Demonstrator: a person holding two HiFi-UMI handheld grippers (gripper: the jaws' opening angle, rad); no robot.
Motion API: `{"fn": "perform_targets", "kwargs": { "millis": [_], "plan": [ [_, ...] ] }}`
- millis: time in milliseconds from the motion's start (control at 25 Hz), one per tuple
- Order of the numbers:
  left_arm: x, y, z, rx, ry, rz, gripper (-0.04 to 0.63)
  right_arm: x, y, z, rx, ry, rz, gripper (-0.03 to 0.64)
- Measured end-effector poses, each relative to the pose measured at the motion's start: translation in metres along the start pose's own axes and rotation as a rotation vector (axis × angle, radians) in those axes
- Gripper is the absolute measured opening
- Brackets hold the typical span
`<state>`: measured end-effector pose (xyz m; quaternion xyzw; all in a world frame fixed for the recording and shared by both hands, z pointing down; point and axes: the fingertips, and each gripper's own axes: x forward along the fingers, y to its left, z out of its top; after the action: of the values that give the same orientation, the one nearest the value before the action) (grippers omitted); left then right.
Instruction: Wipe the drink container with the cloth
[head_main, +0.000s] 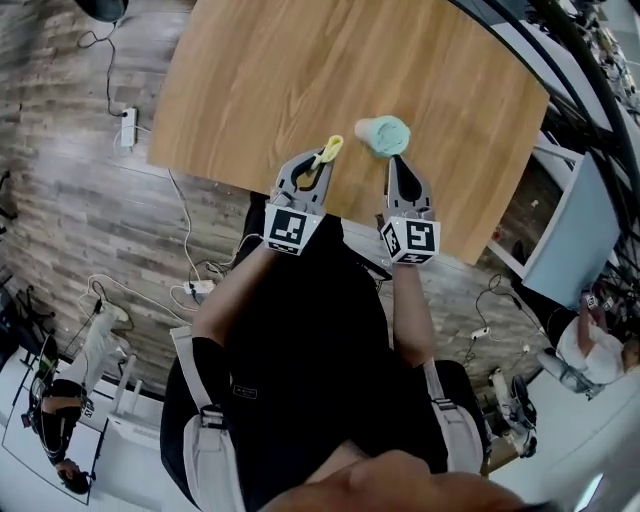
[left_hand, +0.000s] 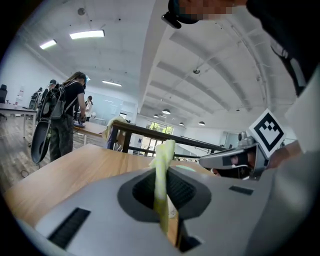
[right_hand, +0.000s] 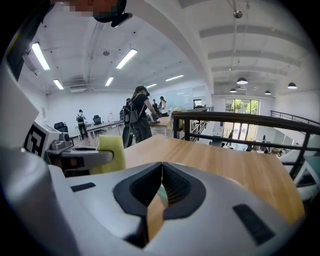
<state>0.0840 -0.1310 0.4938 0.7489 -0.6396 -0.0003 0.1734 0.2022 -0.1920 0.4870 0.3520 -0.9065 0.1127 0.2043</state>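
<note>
A mint-green drink container (head_main: 383, 135) lies on the wooden table (head_main: 300, 70) near its front edge. My right gripper (head_main: 401, 163) sits just behind it with the jaws closed tip to tip (right_hand: 162, 166); a pale green sliver of the container (right_hand: 161, 194) shows through the gap below the tips. My left gripper (head_main: 320, 163) is shut on a yellow-green cloth (head_main: 330, 150), which stands up as a thin strip between its pads (left_hand: 162, 175). The cloth (right_hand: 111, 153) also shows at the left of the right gripper view. The two grippers are side by side, a little apart.
The table's front edge (head_main: 250, 188) runs right under both grippers. A power strip (head_main: 128, 125) and cables (head_main: 190, 290) lie on the plank floor to the left. A dark railing (right_hand: 240, 120) stands past the table, with people (left_hand: 65, 120) at desks beyond.
</note>
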Motion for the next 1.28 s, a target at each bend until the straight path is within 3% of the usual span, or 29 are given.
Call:
{"fn": "perform_targets", "kwargs": {
  "millis": [160,280,600,800,1080,1280],
  "plan": [
    [0.016,0.000,-0.020,-0.011,0.023,0.038,0.032,0.008,-0.005,-0.010,0.008,0.077,0.072,0.032],
    [0.031,0.002,-0.041,-0.043,0.063,0.048,0.032,0.013,-0.013,-0.014,-0.005,0.111,0.073,0.032],
    [0.067,-0.013,-0.076,-0.178,0.193,-0.075,0.032,0.033,-0.022,-0.027,0.004,0.179,0.057,0.032],
    [0.074,-0.026,-0.070,-0.210,0.201,-0.144,0.032,0.033,-0.017,-0.028,0.009,0.192,0.066,0.032],
    [0.088,-0.043,-0.083,-0.250,0.232,-0.187,0.032,0.033,-0.021,-0.028,0.024,0.187,0.069,0.032],
    [0.092,-0.040,-0.086,-0.288,0.202,-0.205,0.032,0.038,-0.017,-0.029,0.026,0.183,0.076,0.032]
  ]
}}
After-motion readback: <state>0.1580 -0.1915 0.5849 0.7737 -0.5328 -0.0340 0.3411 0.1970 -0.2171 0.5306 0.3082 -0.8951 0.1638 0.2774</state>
